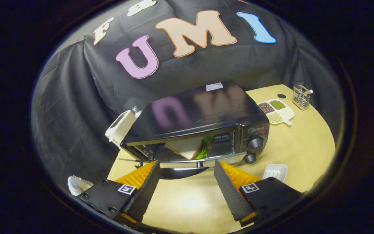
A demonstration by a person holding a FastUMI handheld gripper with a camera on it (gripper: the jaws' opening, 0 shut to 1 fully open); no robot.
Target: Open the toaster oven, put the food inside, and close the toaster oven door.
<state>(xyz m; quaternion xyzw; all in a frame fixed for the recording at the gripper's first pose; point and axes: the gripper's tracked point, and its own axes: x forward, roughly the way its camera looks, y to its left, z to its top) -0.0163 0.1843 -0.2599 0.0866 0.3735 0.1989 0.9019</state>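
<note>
1. Your gripper (185, 170) has its two fingers spread wide, with bare tabletop in the gap between them; it has hold of nothing.
2. Just ahead of the fingertips stands the black toaster oven (203, 123) on the pale wooden table (304, 152), its glossy top tilted toward you in the fisheye.
3. The oven door (180, 162) looks partly lowered: its metal edge and dark handle (182, 172) lie between your two fingertips, close to them (whether either finger touches the handle, you cannot tell from here).
4. Through the front opening you can see the food: a slice of bread (185, 149) leaning inside the cavity, with something green (206, 144) just beside it.
5. Two round knobs (255, 144) sit one above the other on the oven's front panel, beyond your right finger.
6. Behind the oven's far left corner a white appliance (120, 128) stands against the black cloth wall.
7. Well beyond the oven on the right, a white divided dish (278, 112) holds dark, green and pale grains in separate compartments, and a small wire holder (301, 97) stands near it.
8. A small white tray (275, 171) rests on the table just beyond your right finger.
9. Something crumpled and silvery (78, 185) lies beside your left finger.
</note>
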